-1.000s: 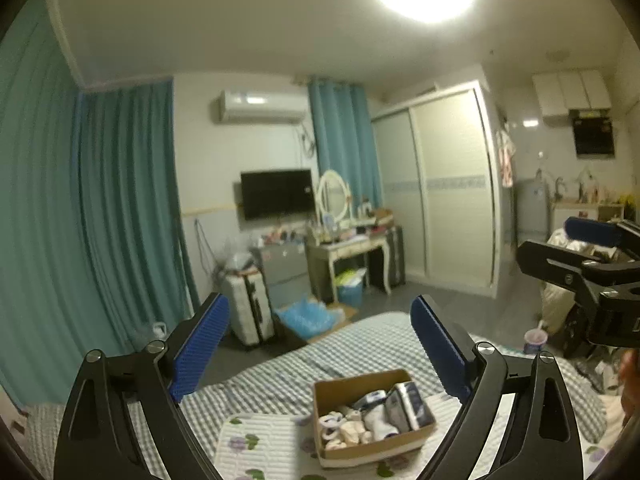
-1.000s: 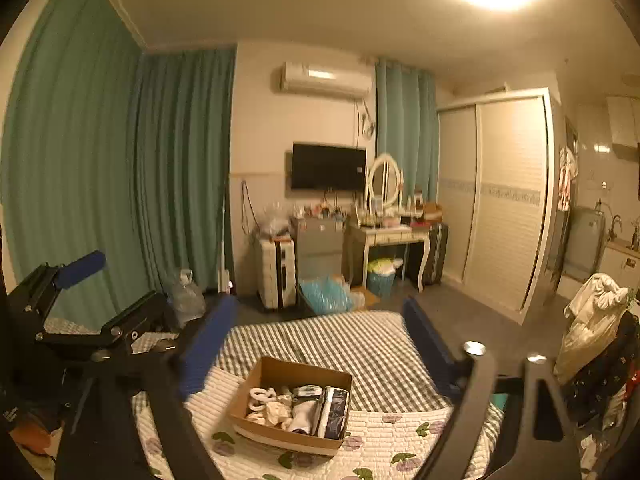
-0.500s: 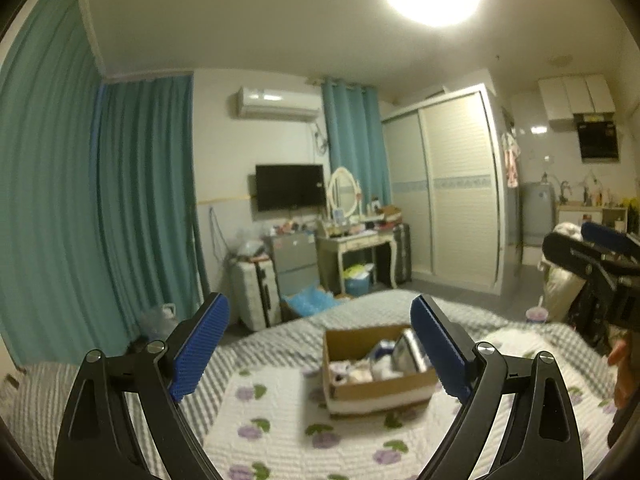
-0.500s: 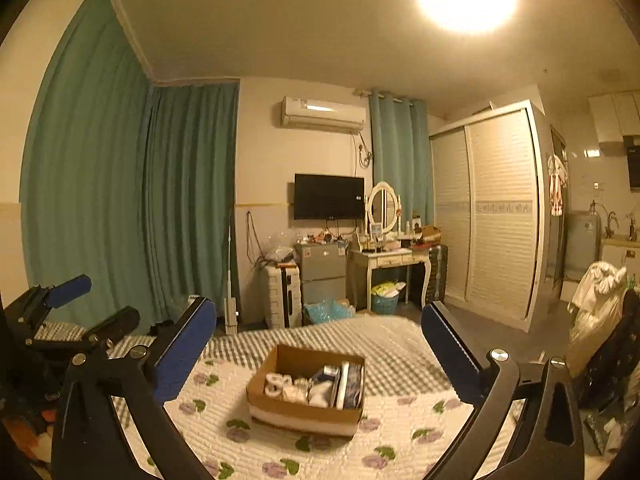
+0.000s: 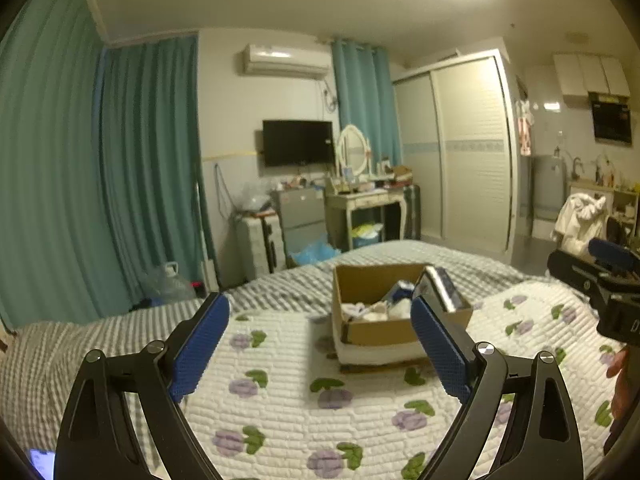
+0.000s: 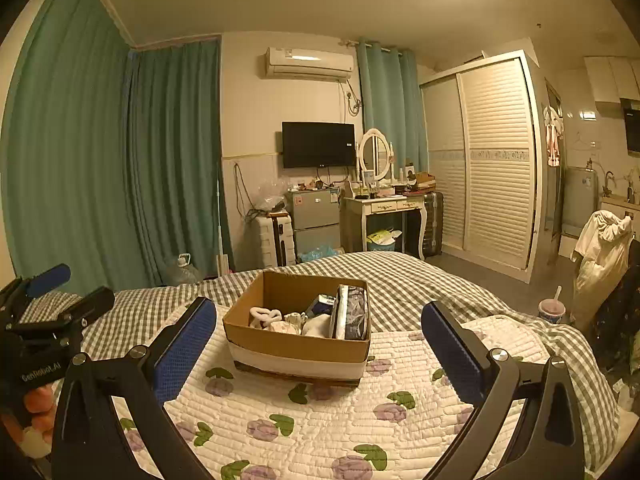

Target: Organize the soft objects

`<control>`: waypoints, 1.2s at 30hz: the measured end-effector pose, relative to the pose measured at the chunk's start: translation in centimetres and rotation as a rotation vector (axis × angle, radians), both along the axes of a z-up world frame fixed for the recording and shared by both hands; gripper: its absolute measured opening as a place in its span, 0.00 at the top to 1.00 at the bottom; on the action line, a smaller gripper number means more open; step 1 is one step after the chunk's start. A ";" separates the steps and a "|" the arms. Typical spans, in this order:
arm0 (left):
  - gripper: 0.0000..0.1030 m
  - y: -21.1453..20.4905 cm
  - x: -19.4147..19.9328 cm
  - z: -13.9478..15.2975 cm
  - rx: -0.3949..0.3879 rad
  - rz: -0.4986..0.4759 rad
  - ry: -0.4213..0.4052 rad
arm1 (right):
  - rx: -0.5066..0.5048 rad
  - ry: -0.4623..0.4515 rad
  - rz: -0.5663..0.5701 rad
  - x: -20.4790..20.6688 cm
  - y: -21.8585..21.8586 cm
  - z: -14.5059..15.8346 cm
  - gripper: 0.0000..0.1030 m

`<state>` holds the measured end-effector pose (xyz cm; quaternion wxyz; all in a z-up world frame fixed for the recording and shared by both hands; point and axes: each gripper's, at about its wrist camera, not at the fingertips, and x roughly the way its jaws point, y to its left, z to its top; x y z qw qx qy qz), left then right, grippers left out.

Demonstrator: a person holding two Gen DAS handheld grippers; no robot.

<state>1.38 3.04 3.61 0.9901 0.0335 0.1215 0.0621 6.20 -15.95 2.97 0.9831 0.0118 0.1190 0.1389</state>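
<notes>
I held my left gripper (image 5: 320, 332) above the white quilted bedspread printed with purple flowers and green leaves (image 5: 320, 412), its blue-padded jaws spread wide with nothing between them. My right gripper (image 6: 319, 336) hung over the same bedspread, its jaws likewise wide apart and empty.

The open brown cardboard box with a white band around its base (image 6: 298, 346) sat on the quilt ahead of both grippers, well short of either set of fingertips. In the right wrist view it lay between the two blue pads; in the left wrist view it stood to the right of centre, just behind the right-hand pad. Inside it lay a jumble of pale soft items (image 6: 280, 322), white and cream pieces bunched against the near wall, and a dark flat packet with a white edge (image 6: 350, 312) stood upright against the box's right side. What each soft piece was, I could not tell.

Beyond the quilt stretched a grey-and-white checked bed cover (image 6: 400, 280). Across the room hung teal curtains (image 6: 120, 168) and a black wall-mounted television (image 6: 318, 145).
</notes>
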 end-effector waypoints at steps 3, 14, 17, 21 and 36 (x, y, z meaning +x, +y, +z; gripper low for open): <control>0.09 0.1 0.0 -0.3 0.000 0.010 0.005 | -0.004 0.007 -0.003 0.9 0.3 0.1 0.00; 0.09 0.5 0.1 -0.9 -0.018 -0.020 0.029 | 0.002 0.016 0.006 1.0 0.3 -0.1 0.00; 0.09 0.8 0.2 -1.0 -0.041 -0.030 0.035 | 0.002 0.018 0.010 0.9 0.5 -0.1 0.00; 0.09 1.0 0.4 -1.1 -0.047 -0.035 0.036 | -0.002 0.030 0.009 0.9 0.5 -0.5 0.00; 0.09 1.1 0.2 -1.1 -0.051 -0.044 0.037 | -0.015 0.055 -0.019 0.9 0.9 -1.9 0.00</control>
